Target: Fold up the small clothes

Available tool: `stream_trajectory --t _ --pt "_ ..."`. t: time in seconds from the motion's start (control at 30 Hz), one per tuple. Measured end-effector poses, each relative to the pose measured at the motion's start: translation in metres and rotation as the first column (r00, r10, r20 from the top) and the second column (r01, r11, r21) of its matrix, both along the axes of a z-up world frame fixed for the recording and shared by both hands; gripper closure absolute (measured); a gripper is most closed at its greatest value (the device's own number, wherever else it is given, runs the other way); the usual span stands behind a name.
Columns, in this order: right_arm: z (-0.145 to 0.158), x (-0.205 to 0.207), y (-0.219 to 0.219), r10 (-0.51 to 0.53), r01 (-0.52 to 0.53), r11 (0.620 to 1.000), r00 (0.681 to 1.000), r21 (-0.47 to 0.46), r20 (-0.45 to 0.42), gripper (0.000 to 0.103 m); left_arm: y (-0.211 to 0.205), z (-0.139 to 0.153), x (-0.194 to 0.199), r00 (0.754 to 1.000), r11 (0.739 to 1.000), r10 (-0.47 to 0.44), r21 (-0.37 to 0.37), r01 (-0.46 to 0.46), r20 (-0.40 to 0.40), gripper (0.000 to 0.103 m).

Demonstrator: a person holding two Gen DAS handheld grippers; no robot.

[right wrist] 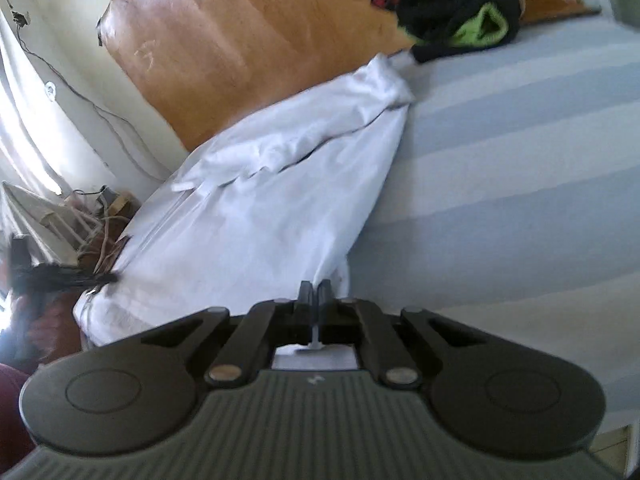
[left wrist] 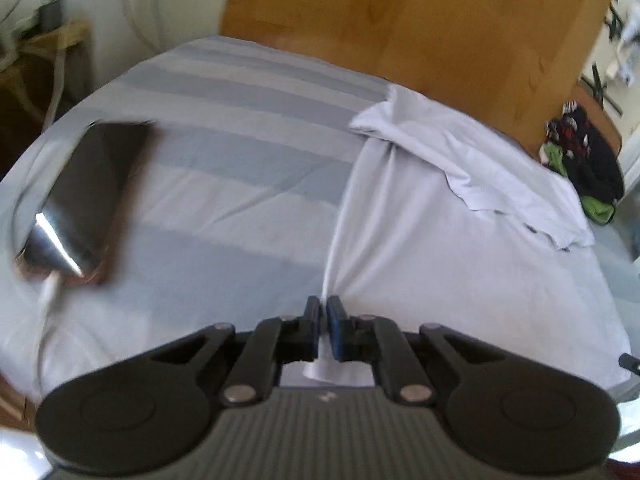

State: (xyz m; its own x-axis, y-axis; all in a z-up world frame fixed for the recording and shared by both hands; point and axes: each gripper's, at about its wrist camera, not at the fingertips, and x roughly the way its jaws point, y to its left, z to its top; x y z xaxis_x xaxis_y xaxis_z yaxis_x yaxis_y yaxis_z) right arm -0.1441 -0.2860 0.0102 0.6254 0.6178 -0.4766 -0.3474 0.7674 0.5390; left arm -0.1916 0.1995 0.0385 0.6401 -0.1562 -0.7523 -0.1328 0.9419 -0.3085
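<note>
Both corners pinched, fold barely begun

We grip the white shirt (left wrist: 420,208) with the left gripper (left wrist: 323,316) and right gripper (right wrist: 314,294), both clenched on its near edge; it lies on the striped bed (left wrist: 224,168), far part crumpled, folding mostly left.

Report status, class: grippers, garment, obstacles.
Left gripper and right gripper both shut on white garment. Garment part-spread on bed. Phone lies left, apart.

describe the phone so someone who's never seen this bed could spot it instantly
Start at the striped bedsheet below the wooden headboard. On its left side, well away from the white garment, lies the phone. It's the only dark, glossy slab there, with a white cable at its near end.
</note>
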Motion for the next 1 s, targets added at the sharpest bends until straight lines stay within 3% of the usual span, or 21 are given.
stream_trajectory --t 0.13,0.2,0.33,0.5,0.6,0.63,0.67,0.7,0.73,0.77,0.8,0.87,1.0 --pt "0.007 0.006 -0.019 -0.010 0.012 0.999 1.000 0.046 -0.029 0.099 -0.005 -0.001 -0.014 1.000 0.997 -0.030 -0.072 0.030 0.003 0.097" --pt "0.015 0.013 -0.015 0.022 -0.022 0.998 1.000 0.064 -0.009 0.098 -0.009 0.006 -0.005 0.999 0.993 -0.042 -0.107 0.045 0.027 0.097" --pt "0.040 0.043 -0.018 0.039 -0.045 0.989 0.998 0.140 0.047 0.098 0.000 0.032 0.023 0.994 0.968 -0.036 -0.244 0.060 0.100 0.097" --pt "0.065 0.109 -0.021 -0.014 0.001 0.981 0.998 0.194 0.067 0.098 0.012 0.068 0.091 0.982 0.935 0.025 -0.352 0.043 0.187 0.097" --pt "0.064 0.174 -0.010 -0.110 0.105 0.975 0.994 0.196 0.013 0.098 0.016 0.072 0.158 0.988 0.933 0.085 -0.358 -0.033 0.131 0.094" --pt "0.061 0.195 -0.005 -0.157 0.154 0.971 0.988 0.182 0.005 0.094 0.016 0.067 0.181 0.988 0.928 0.117 -0.365 -0.074 0.098 0.086" --pt "0.056 0.211 -0.002 -0.209 0.205 0.963 0.978 0.175 0.002 0.094 0.018 0.060 0.205 0.987 0.918 0.149 -0.379 -0.114 0.063 0.065" --pt "0.050 0.224 0.000 -0.271 0.268 0.953 0.963 0.143 0.002 0.082 0.020 0.051 0.224 0.986 0.912 0.164 -0.388 -0.137 0.039 0.052" --pt "0.044 0.235 0.000 -0.334 0.335 0.939 0.942 0.082 -0.019 0.057 0.022 0.042 0.240 0.983 0.908 0.181 -0.387 -0.161 0.014 0.041" --pt "0.039 0.238 -0.001 -0.378 0.380 0.924 0.925 0.047 -0.046 0.053 0.025 0.031 0.246 0.974 0.900 0.224 -0.378 -0.219 -0.032 0.043" --pt "0.034 0.233 -0.005 -0.374 0.377 0.924 0.926 0.059 -0.047 0.053 0.027 0.023 0.247 0.965 0.890 0.253 -0.375 -0.259 -0.067 0.043" --pt "0.032 0.215 -0.010 -0.323 0.323 0.944 0.946 0.071 -0.006 0.053 0.029 0.012 0.239 0.978 0.905 0.203 -0.374 -0.201 -0.035 0.044" --pt "0.043 0.180 0.009 -0.203 0.210 0.977 0.968 -0.033 0.147 0.053 0.014 0.018 0.214 0.986 0.962 0.121 -0.257 -0.089 0.113 0.042"
